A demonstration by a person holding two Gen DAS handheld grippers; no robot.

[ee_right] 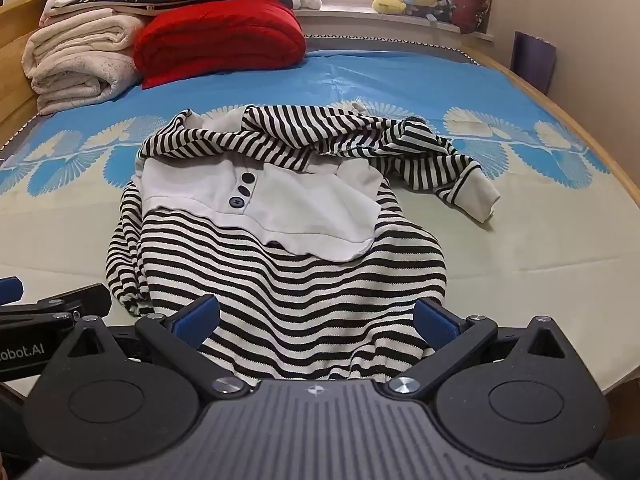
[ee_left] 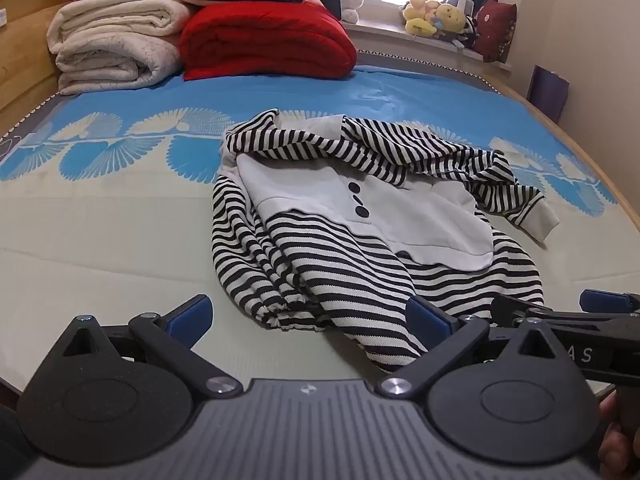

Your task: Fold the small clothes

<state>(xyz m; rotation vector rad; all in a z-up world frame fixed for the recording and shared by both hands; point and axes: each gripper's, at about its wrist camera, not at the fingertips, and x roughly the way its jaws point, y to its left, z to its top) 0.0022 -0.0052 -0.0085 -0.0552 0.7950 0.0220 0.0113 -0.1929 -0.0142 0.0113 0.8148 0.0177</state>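
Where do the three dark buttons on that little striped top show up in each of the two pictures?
Left wrist view: the three dark buttons sit just above the middle, on the white bib of the striped top.
Right wrist view: the buttons sit left of the middle, on the same white bib.
Shared landmark: the red folded blanket at the far end of the bed, in both views.

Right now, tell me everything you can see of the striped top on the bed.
The striped top is a small black-and-white knit with a plain white bib panel bearing three dark buttons. It lies crumpled and unfolded on the bed sheet, one white-cuffed sleeve flung out to the right side. No pads press on it.
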